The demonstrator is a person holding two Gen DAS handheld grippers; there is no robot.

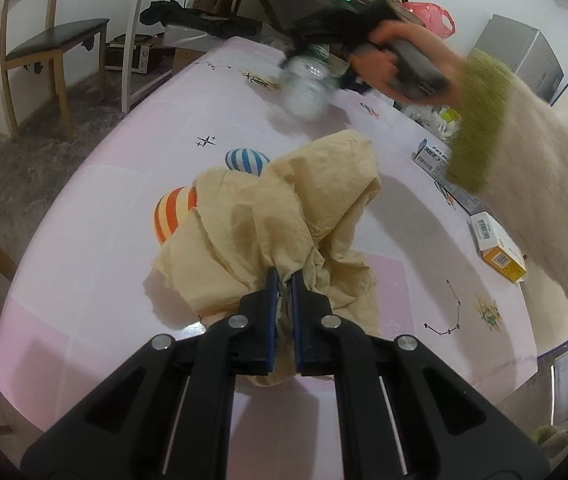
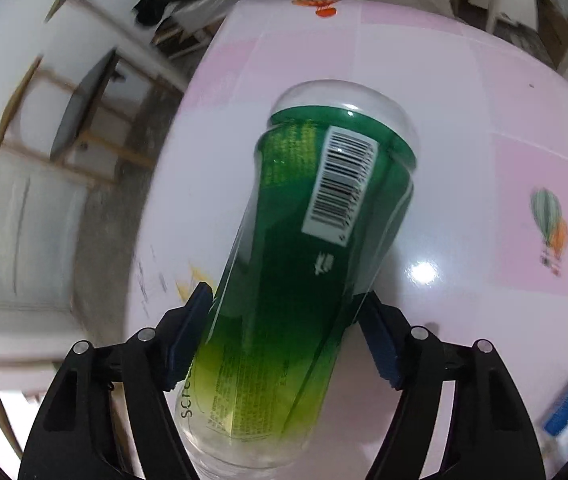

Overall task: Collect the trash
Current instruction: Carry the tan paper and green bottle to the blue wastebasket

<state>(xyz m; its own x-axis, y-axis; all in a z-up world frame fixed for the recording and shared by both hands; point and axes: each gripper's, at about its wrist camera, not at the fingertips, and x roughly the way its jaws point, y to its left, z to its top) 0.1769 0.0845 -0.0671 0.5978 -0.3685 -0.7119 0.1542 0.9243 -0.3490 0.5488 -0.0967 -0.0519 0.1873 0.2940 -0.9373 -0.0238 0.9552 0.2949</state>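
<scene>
Tan, crumpled paper (image 1: 284, 224) sits bunched in the left gripper (image 1: 285, 280) — jaws nearly closed, pads pinching a fold, the rest of the wad spilling forward onto the pink tablecloth (image 1: 83, 280). We note no bin or bag for the trash in either view, apart from a pink plastic bag (image 1: 430, 16) far back by the shelf; its role is unclear.

Moving right: in the left wrist view a hand (image 1: 404, 64) in a cream sleeve with a green cuff (image 1: 480, 120) holds the other tool over the far end of the table, blurred.

Right gripper (image 2: 284, 304): jaws stand wide around a clear plastic bottle with a green label (image 2: 316, 240), both blue pads against its sides — we read this as a grip, bottle pointing down toward the table.

Step in hand, as we judge it: both pieces of trash are picked up, carry phase. The next move calls for finding the receptacle and releasing each item over it; the loose paper could snag or shed on the way.
</scene>
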